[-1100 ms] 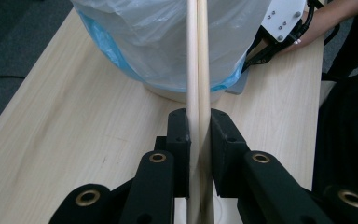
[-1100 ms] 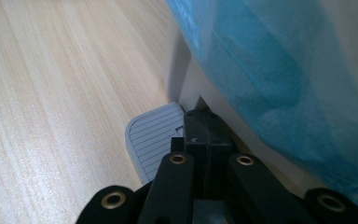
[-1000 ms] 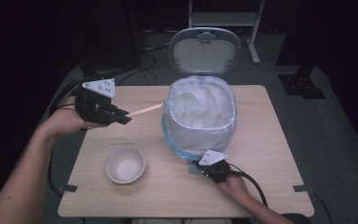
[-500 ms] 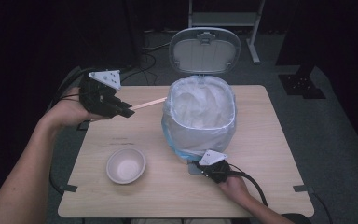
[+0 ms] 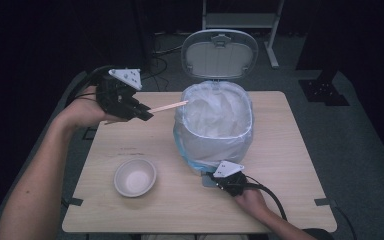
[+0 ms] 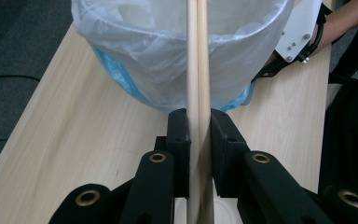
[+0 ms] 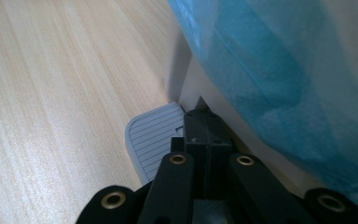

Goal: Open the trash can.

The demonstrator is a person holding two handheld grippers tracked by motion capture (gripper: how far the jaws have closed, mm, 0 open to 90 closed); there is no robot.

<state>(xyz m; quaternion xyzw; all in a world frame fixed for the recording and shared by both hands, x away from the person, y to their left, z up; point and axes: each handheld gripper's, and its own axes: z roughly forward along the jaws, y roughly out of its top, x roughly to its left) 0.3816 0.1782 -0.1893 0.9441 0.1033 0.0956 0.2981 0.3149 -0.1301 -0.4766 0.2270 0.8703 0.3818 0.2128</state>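
The high view shows the bin's (image 5: pixel 214 125) raised lid (image 5: pixel 219 53) and a bowl (image 5: pixel 135 176) at near left. The left gripper (image 6: pixel 198 126) clenches two sticks (image 6: pixel 197 56) aimed over the bin's left rim. The right gripper (image 7: pixel 204 125), jaws closed together, presses the grey pedal (image 7: pixel 151 137) at the bin's near base.

Bin (image 5: pixel 215 135) on desk (image 5: pixel 290 165), centre toward far edge. Bowl (image 5: pixel 135 177) left of bin, near front edge. Pedal (image 7: pixel 151 137) at bin's front foot.
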